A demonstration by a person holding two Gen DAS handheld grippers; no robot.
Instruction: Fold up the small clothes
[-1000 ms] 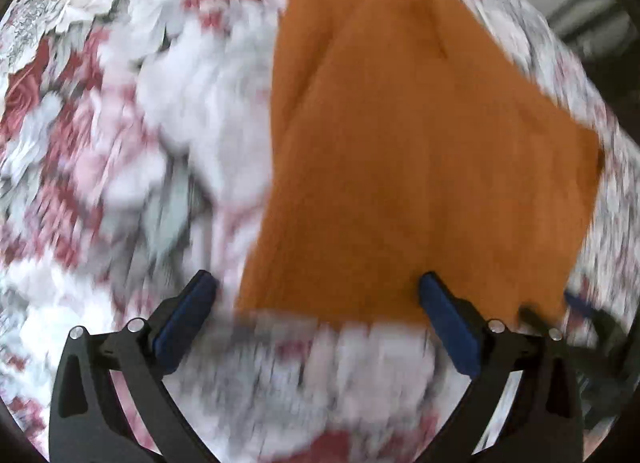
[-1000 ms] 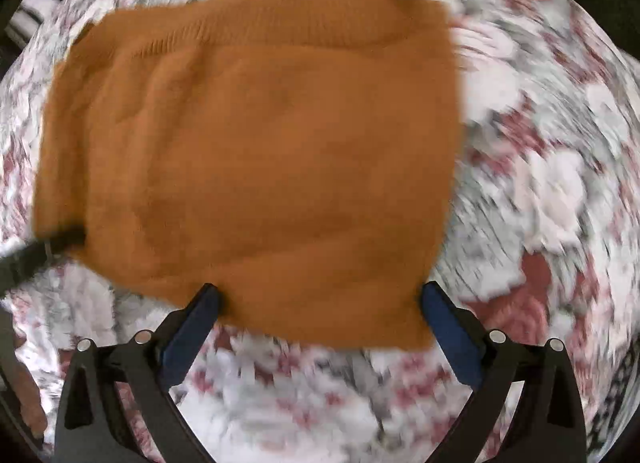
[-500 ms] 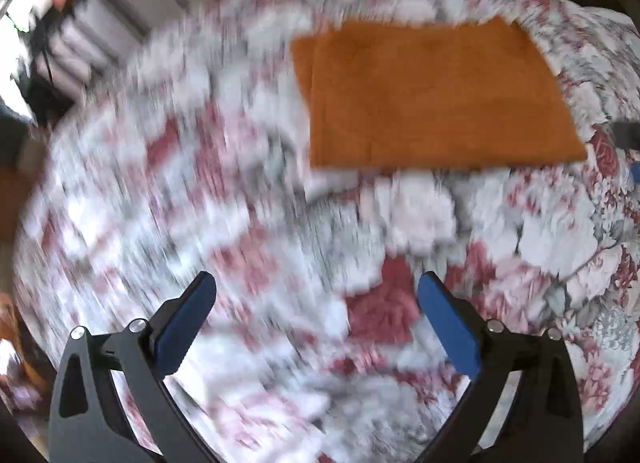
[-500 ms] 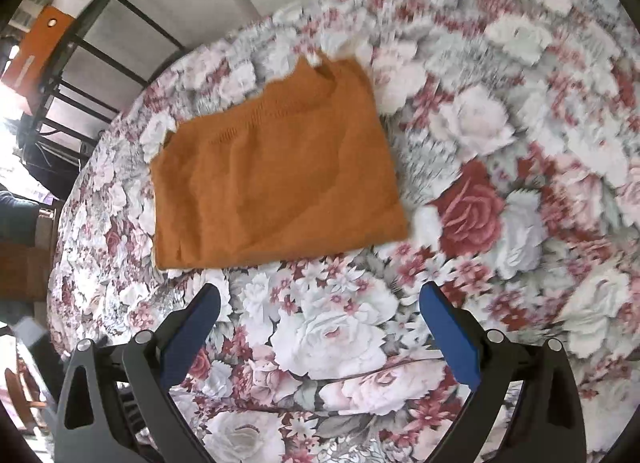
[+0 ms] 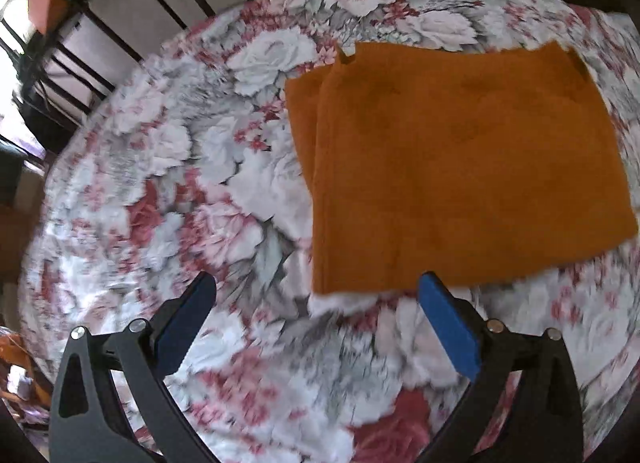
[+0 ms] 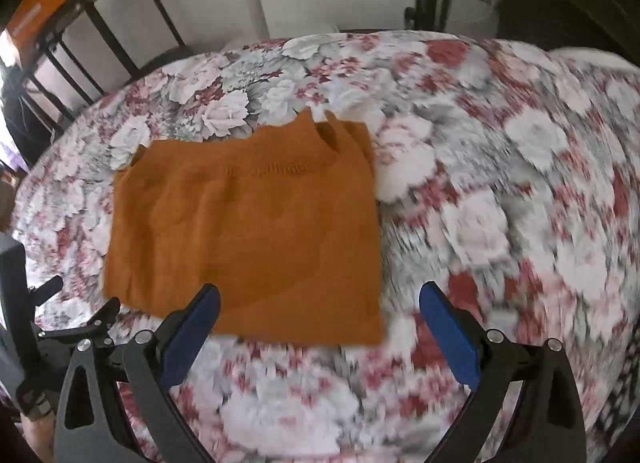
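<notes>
While both of my tools hang released above it, left tool (image 5: pixel 316 327) and right tool (image 6: pixel 320 327), the folded orange knitted garment (image 6: pixel 248 239) lies flat on the rose-patterned cloth surface (image 6: pixel 480 191); soft, light, limp, I judge, best pinched at a near corner.

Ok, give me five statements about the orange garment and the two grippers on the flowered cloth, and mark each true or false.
1. The orange garment lies folded flat on the flowered cloth. True.
2. The left gripper is clamped on the garment's edge. False: its fingers stand wide apart and hold nothing.
3. The right gripper is open and empty. True.
4. A second garment, blue, lies beside the orange one. False: only the orange garment is on the cloth.
5. In the left wrist view a lower layer of the garment peeks out along its left side. True.
</notes>
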